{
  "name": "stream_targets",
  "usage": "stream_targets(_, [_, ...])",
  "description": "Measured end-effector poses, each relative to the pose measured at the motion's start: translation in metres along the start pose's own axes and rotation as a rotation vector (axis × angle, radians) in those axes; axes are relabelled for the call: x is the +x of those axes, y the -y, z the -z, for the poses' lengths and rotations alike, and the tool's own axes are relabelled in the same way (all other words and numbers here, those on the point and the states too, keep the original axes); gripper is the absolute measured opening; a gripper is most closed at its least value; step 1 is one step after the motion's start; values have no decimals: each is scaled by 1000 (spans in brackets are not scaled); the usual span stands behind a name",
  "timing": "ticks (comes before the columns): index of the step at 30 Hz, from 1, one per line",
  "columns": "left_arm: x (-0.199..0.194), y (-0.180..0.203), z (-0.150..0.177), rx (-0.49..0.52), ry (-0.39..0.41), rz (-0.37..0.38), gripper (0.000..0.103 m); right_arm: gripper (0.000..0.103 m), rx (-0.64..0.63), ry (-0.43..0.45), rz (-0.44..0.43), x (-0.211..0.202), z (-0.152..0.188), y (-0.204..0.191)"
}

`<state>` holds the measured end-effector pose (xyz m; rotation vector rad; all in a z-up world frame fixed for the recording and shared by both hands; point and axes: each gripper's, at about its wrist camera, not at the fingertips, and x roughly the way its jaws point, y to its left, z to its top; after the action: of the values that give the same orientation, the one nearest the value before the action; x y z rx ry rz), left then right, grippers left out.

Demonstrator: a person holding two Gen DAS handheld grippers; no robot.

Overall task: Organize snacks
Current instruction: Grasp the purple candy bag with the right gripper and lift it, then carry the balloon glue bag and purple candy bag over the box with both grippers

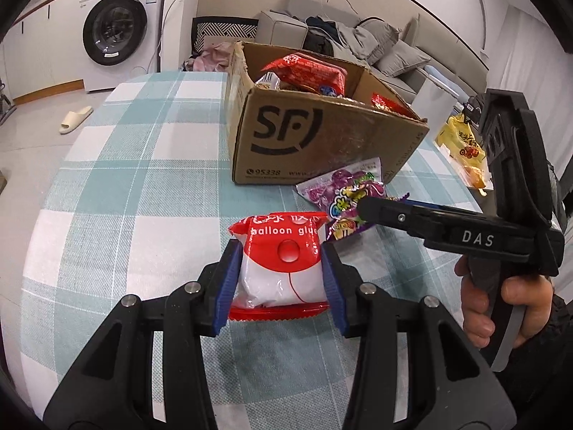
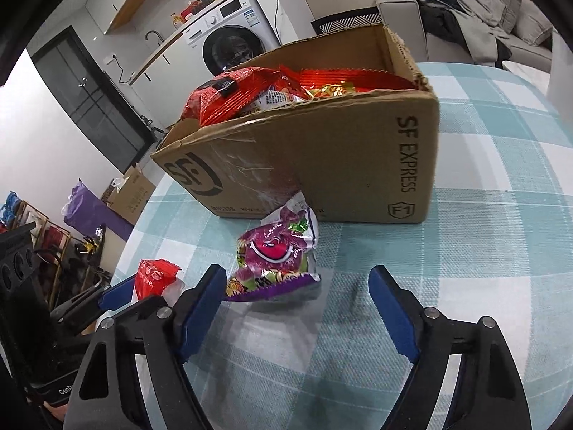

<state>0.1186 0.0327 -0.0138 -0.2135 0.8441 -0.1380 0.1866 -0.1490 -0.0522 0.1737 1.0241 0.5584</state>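
Observation:
My left gripper (image 1: 281,261) is shut on a red and white "balloon glue" packet (image 1: 281,268) just over the checked tablecloth (image 1: 125,179); the packet also shows in the right wrist view (image 2: 155,277). My right gripper (image 2: 299,288) is open, and its left pad touches a purple candy bag (image 2: 275,263) that lies in front of it. The same bag shows in the left wrist view (image 1: 343,193), partly under the right gripper (image 1: 369,208). Behind stands an open SF cardboard box (image 1: 322,136) (image 2: 322,165) holding several red snack packets (image 1: 308,71) (image 2: 229,96).
A yellow snack bag (image 1: 462,143) lies at the table's right edge. A grey sofa (image 1: 358,36) with clothes stands behind the table, a washing machine (image 1: 118,25) at the back left, a slipper (image 1: 75,118) on the floor.

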Motion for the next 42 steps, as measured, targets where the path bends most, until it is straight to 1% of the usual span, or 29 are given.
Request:
stream_targets(2, [0, -2, -3, -4, 6, -4, 41, 78, 5, -2, -9, 5, -2, -1])
stream_targets(3, [0, -3, -5, -5, 9, -5, 41, 74, 8, -1, -11, 6, -3, -1])
stream_targets(4, [0, -3, -5, -6, 13, -8, 41, 67, 9, 10, -11, 8, -4, -1])
stream_targets(6, [0, -3, -8, -12, 20, -11, 41, 63, 11, 20, -9, 11, -4, -1])
stream_targets(9, [0, -4, -12, -17, 27, -10, 41, 48, 21, 30, -48, 12, -3, -2])
stream_targets(11, [-1, -3, -15, -14, 34, -12, 41, 44, 2, 40, -46, 10, -2, -7])
stream_targets(13, [-2, -2, -18, -10, 40, -11, 41, 38, -19, 57, -51, 7, -1, -11])
stream_targets(19, [-7, 1, -23, -7, 60, -9, 41, 37, -42, 100, -56, -10, 1, -15])
stream_targets(29, [-21, 8, -41, 10, 108, -2, 41, 37, -40, 174, -86, -59, 5, -6])
stream_targets(35, [-25, 14, -56, 27, 130, 1, 41, 37, -50, 229, -99, -79, -5, -10])
stream_targets(42, [-22, 16, -72, 35, 145, 16, 41, 37, -38, 299, -80, -99, -18, -13])
